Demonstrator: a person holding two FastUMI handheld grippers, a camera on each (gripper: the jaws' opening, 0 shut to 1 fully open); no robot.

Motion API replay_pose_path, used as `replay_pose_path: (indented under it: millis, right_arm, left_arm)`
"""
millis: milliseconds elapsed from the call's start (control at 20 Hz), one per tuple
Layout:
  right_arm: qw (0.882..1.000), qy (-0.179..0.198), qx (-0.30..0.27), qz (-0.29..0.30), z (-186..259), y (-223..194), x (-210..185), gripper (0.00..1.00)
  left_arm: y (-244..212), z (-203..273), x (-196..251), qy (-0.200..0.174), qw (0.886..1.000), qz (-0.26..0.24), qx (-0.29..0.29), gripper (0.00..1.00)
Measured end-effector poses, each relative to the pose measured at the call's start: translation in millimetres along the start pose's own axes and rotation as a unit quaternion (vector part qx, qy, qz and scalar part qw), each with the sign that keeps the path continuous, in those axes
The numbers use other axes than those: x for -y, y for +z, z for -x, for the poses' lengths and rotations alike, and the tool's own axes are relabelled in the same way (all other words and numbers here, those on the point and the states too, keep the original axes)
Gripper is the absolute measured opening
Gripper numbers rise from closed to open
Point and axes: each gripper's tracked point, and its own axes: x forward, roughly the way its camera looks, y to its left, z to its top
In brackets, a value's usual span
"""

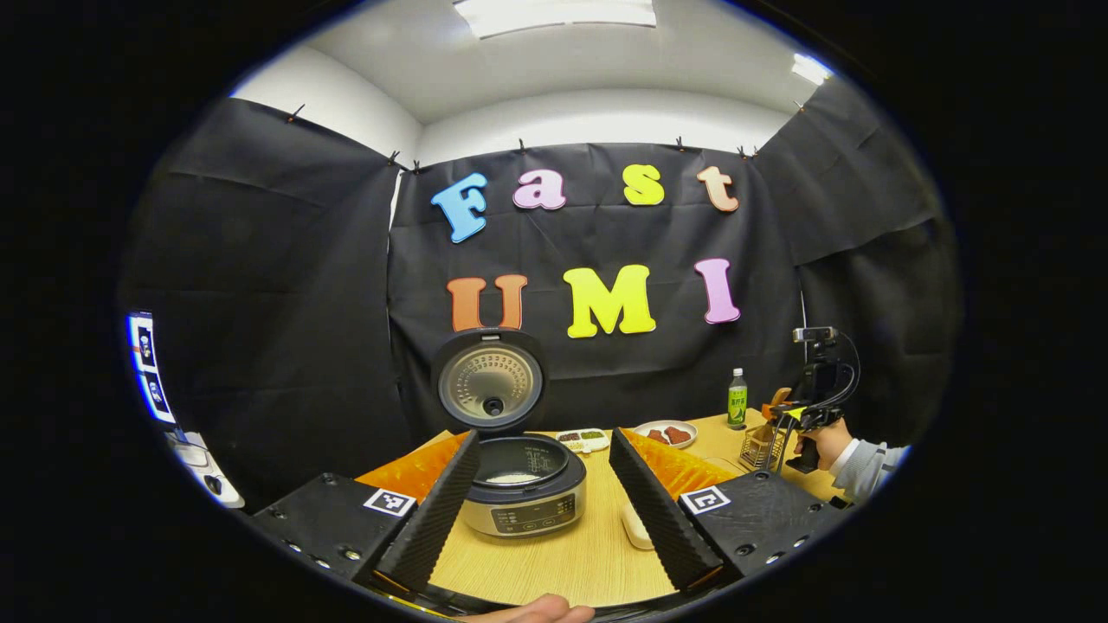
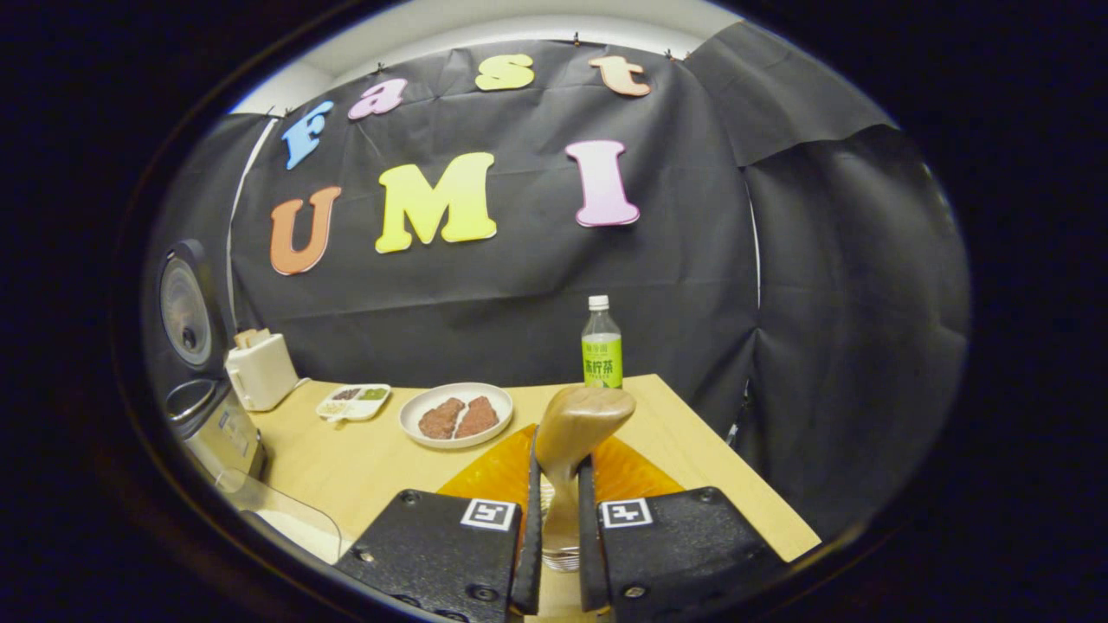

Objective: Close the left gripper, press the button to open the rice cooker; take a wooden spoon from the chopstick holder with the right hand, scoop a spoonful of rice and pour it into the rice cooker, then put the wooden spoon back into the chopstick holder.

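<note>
The rice cooker [image 1: 524, 493] stands with its lid [image 1: 491, 381] raised and white rice in the pot. My left gripper [image 1: 545, 437] is open just in front of it, holding nothing. At the far right, a hand holds my right gripper [image 1: 801, 420] above the wire chopstick holder [image 1: 762, 446]. In the right gripper view, my right gripper [image 2: 558, 454] is shut on the handle of the wooden spoon [image 2: 580, 420]. The spoon stands bowl up. Its handle runs down to the holder's wire rim [image 2: 561, 561].
On the wooden table [image 2: 363, 467] are a plate of brown meat [image 2: 456, 415], a small sectioned dish [image 2: 355, 402], a green bottle [image 2: 602, 346] and a white box-shaped object [image 2: 260, 372]. A clear container of rice [image 2: 286, 523] sits beside the cooker [image 2: 212, 424]. The table's right edge is close.
</note>
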Motion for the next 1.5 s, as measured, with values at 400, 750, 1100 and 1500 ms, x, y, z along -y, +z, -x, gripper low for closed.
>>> replay_pose_path:
  millis: [400, 750, 1100, 1500]
  right_arm:
    - [0.998, 0.02, 0.042, 0.037, 57.3, 66.0, -28.5, 0.23]
    - [0.993, 0.084, 0.065, 0.056, 132.2, 101.2, -97.9, 0.23]
    - [0.985, 0.15, 0.049, 0.063, 164.2, 64.9, -172.3, 0.23]
    - [0.981, 0.17, -0.005, 0.093, 140.7, -26.4, -208.6, 0.16]
  left_arm:
    - [-16.3, 2.4, -12.0, 0.005, 1.0, 0.007, -0.015, 0.96]
    - [-17.4, 22.2, -21.4, 0.006, 1.0, 0.016, -0.018, 0.96]
    - [-25.4, 29.2, -19.9, 0.001, 1.0, 0.005, -0.027, 0.96]
    - [-39.2, 26.8, -20.1, 0.001, 0.999, 0.002, -0.038, 0.96]
